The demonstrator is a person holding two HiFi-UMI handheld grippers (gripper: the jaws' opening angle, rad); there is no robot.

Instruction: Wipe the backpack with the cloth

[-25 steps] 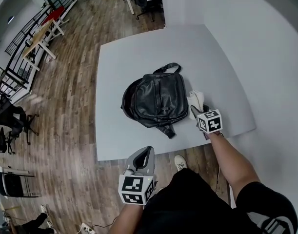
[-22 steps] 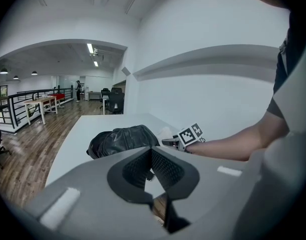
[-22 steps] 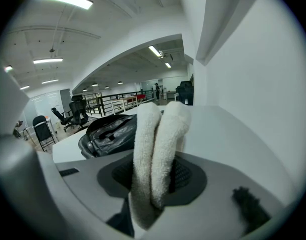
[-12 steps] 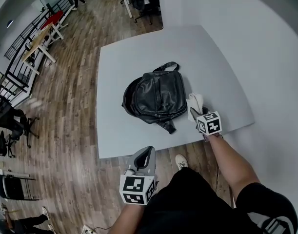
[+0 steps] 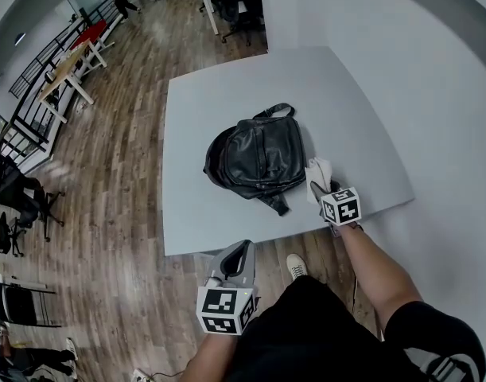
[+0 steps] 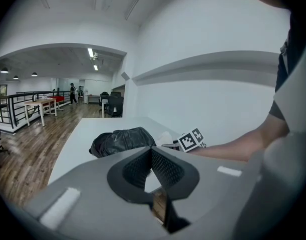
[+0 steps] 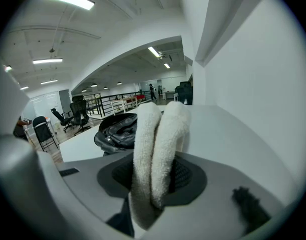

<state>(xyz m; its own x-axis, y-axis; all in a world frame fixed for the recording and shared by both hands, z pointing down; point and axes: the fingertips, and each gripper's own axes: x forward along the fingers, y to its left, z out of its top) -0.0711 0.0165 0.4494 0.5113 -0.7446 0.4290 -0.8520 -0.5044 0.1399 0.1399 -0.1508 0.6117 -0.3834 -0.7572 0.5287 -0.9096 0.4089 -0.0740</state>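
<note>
Grey table (image 5: pixel 227 94) in an open office. A black leather backpack (image 5: pixel 258 153) is laid flat just ahead-left of the right gripper (image 5: pixel 317 185), whose jaws are clamped on a folded white cloth (image 5: pixel 319 169). The left gripper (image 5: pixel 241 249) is held off the table edge, jaws pressed together, nothing between.

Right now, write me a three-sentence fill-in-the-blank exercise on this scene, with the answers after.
The right claw is shut on a folded white ____.
The backpack lying on the grey table is ____ in colour.
The left claw is shut and holds ____.
Missing words: cloth; black; nothing.
</note>
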